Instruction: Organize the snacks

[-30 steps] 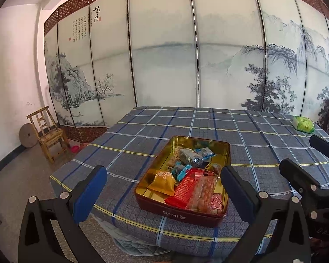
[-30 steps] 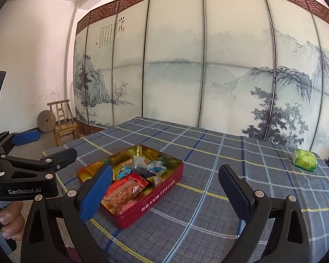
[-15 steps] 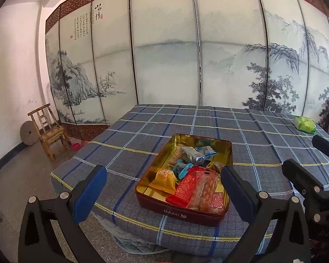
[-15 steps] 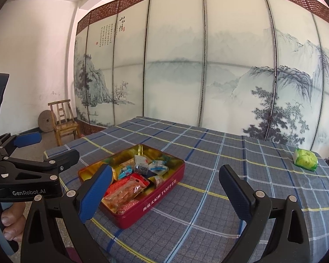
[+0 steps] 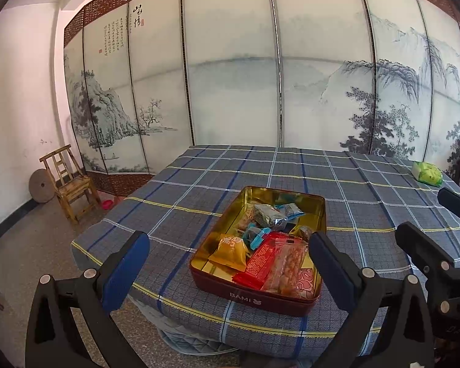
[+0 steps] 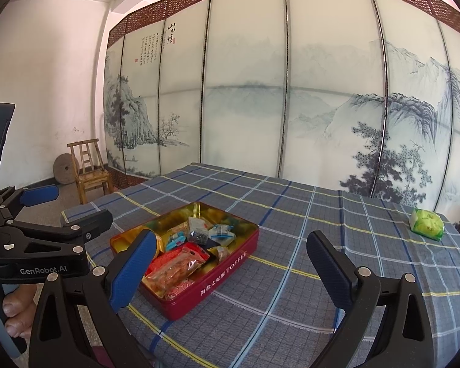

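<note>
Hovering both grippers short of the table edge, we are judging the tin [image 5: 257, 294] to be the main hazard: it is sitting close to the near edge of the checked cloth [image 5: 291, 168], so a careless push from our left gripper [image 5: 227, 263] could be sliding it toward the drop, and the cloth itself could be bunching under it. We are also seeing the wrapped snacks [image 5: 270, 245] piled loosely over one another inside, with the long clear packet [image 6: 174, 271] leaning on the red one, so a pinch at 1 wrapper may be dragging 2 out or spilling neighbours over the low wall. We are noting 1 green packet [image 6: 426, 225] lying alone, well apart at the far right corner of the table, and reaching for it may be risking a knock on the tin with our right gripper [image 6: 230, 263]. We are keeping both grippers spread wide, jaws fully apart, holding nothing and touching nothing; the left one is framing the tin, the right one is pointing at bare cloth just beside it.
</note>
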`<control>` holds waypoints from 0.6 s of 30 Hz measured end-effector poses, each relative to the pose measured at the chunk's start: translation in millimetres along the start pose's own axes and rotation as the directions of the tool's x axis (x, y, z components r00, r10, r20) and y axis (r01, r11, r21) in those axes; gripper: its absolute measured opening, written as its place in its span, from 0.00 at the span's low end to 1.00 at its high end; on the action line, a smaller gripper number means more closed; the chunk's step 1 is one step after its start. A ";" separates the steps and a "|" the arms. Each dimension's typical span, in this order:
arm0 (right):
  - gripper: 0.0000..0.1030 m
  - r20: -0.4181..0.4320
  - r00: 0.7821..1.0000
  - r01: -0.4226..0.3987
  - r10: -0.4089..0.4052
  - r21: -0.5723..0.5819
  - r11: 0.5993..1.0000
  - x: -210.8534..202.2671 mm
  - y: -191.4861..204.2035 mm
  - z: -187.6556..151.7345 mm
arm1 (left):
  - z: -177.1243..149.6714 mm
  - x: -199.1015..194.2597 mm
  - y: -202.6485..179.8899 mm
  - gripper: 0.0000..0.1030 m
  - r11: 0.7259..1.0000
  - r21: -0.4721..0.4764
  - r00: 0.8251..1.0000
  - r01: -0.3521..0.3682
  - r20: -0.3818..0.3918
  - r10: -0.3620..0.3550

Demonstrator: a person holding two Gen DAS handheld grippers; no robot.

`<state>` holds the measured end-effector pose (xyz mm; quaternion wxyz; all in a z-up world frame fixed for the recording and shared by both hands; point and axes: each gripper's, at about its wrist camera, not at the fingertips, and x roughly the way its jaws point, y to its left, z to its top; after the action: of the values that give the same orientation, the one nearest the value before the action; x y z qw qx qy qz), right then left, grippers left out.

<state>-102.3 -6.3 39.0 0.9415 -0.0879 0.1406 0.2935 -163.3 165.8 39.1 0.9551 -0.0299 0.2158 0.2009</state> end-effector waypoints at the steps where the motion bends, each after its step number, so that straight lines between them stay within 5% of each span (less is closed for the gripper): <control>1: 0.95 -0.002 1.000 -0.001 0.001 -0.001 1.000 0.2 0.1 -0.2 | -0.5 -0.2 0.3 1.00 1.000 -0.001 1.000 -0.001 0.000 0.001; 18: 0.96 -0.004 1.000 -0.003 0.003 -0.002 1.000 0.2 1.5 -0.9 | -1.5 1.0 1.0 1.00 1.000 -0.003 1.000 -0.004 -0.006 0.004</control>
<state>-103.2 -5.2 38.0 0.9407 -0.0894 0.1424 0.2948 -163.4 166.9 37.4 0.9540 -0.0316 0.2185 0.2029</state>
